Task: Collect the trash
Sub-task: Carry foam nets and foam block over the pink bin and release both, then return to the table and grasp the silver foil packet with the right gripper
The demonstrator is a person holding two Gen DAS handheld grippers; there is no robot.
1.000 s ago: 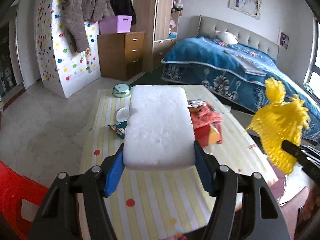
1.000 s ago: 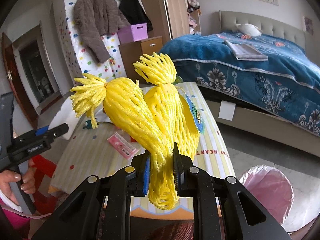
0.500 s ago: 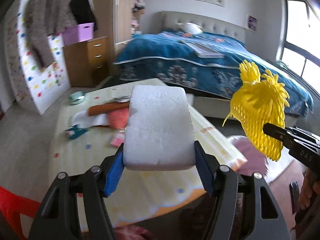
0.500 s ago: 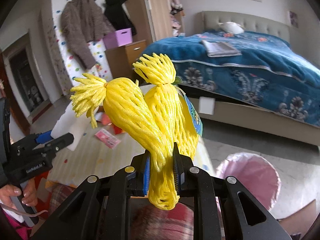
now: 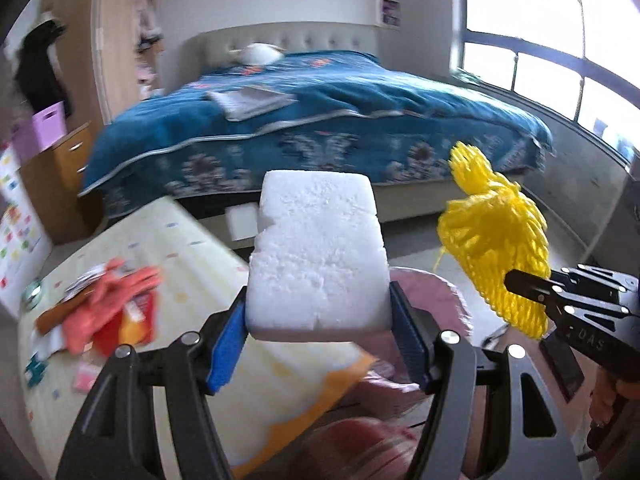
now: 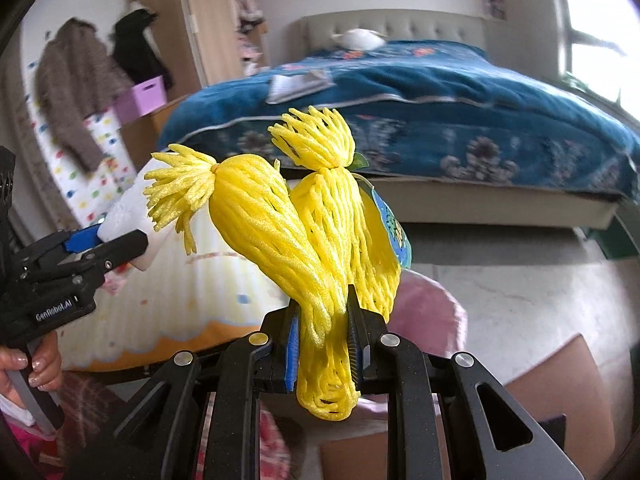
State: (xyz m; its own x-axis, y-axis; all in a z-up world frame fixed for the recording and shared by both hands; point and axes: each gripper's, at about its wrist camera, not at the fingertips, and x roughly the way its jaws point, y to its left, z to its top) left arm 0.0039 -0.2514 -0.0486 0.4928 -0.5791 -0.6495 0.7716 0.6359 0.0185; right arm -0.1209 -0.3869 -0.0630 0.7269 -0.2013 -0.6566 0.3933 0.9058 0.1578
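Note:
My left gripper is shut on a white foam block and holds it in the air past the table's corner. My right gripper is shut on yellow foam fruit netting, also held up. The netting shows at the right of the left wrist view; the foam block shows at the left of the right wrist view. A pink-lined trash bin stands on the floor below both grippers, partly hidden, and also shows in the right wrist view.
A low table with a striped yellow cloth holds orange and red wrappers at the left. A bed with a blue cover stands behind. A brown cardboard piece lies on the floor at the right.
Both grippers have swung to the right, away from the table and toward the pink bin, each still holding its item. The table has slid to the left of both views.

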